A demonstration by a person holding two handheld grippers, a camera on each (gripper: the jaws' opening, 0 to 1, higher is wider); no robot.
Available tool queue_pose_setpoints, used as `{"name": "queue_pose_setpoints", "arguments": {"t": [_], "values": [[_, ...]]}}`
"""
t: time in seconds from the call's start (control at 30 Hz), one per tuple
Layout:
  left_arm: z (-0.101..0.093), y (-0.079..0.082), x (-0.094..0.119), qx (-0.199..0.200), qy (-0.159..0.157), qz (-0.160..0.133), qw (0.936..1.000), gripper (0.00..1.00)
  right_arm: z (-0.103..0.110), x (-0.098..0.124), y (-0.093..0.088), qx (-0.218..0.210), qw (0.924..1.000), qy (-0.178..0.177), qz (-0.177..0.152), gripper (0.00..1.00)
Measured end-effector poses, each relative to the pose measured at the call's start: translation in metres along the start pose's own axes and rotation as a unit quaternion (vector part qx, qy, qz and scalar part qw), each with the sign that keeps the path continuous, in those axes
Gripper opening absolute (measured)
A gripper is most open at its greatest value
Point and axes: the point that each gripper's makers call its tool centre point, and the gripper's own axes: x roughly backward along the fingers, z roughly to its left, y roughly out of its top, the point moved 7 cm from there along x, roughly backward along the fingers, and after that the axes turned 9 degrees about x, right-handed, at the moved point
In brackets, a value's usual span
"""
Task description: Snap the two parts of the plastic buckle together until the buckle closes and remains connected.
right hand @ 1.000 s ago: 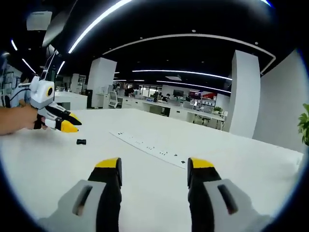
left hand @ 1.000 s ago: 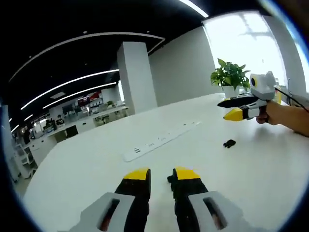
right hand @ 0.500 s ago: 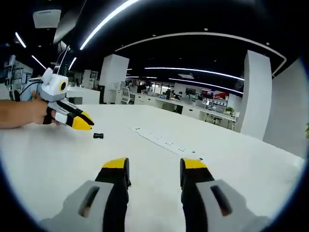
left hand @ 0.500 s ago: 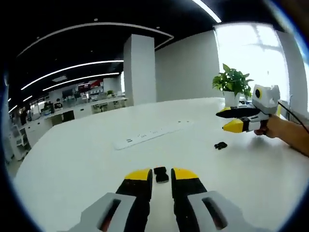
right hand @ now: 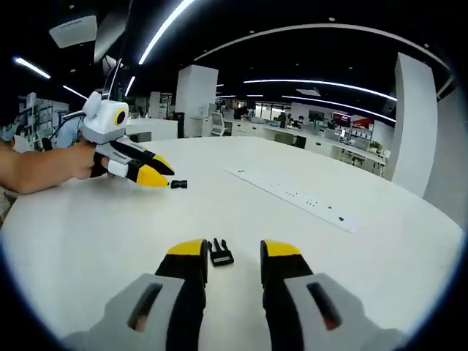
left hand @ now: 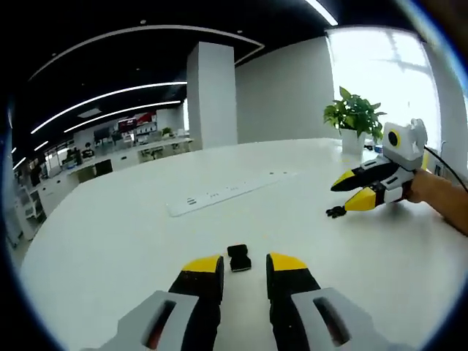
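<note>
One black buckle part (left hand: 238, 257) lies on the white table (left hand: 110, 241), just ahead of and between the yellow tips of my left gripper (left hand: 245, 265), which is open and not touching it. The pronged buckle part (right hand: 219, 252) lies between the tips of my open right gripper (right hand: 232, 250). In the left gripper view, the right gripper (left hand: 344, 196) hovers low at the right with that pronged part (left hand: 336, 212) at its tips. In the right gripper view, the left gripper (right hand: 167, 177) comes in from the left with the other part (right hand: 178, 184) just ahead of it.
A long white power strip (left hand: 227, 192) lies across the middle of the table, also seen as the power strip (right hand: 292, 197). A potted plant (left hand: 355, 117) stands at the far edge. A person's hand (right hand: 51, 170) holds the left gripper.
Both grippers have come down toward the table, each closing in on its own buckle part. The right jaws have narrowed from wide apart. The two parts have not moved.
</note>
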Motion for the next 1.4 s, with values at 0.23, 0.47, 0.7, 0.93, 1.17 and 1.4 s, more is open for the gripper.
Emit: {"name": "queue_pose_setpoints", "arguments": {"t": [0.23, 0.47, 0.7, 0.93, 1.17, 1.4], "values": [[0.001, -0.002, -0.004, 0.0, 0.003, 0.005, 1.0, 0.23, 0.003, 0.005, 0.003, 0.005, 1.0, 0.005, 0.001, 0.19], [0.006, -0.005, -0.007, 0.01, 0.002, 0.012, 0.9999, 0.21, 0.007, 0.003, 0.0, 0.025, 0.9995, 0.014, 0.012, 0.25], [0.007, -0.004, -0.011, 0.012, -0.002, 0.013, 0.9998, 0.21, 0.005, -0.002, -0.003, 0.022, 0.9992, 0.027, 0.018, 0.25], [0.008, -0.008, -0.013, 0.012, -0.002, 0.02, 0.9997, 0.21, 0.005, -0.005, -0.004, 0.018, 0.9989, 0.037, 0.023, 0.18], [0.01, -0.008, -0.013, 0.014, -0.003, 0.021, 0.9997, 0.17, 0.007, -0.003, -0.004, 0.015, 0.9988, 0.039, 0.024, 0.12], [0.01, -0.008, -0.014, 0.01, -0.008, 0.02, 0.9997, 0.2, 0.011, -0.002, -0.002, 0.016, 0.9989, 0.037, 0.024, 0.15]]}}
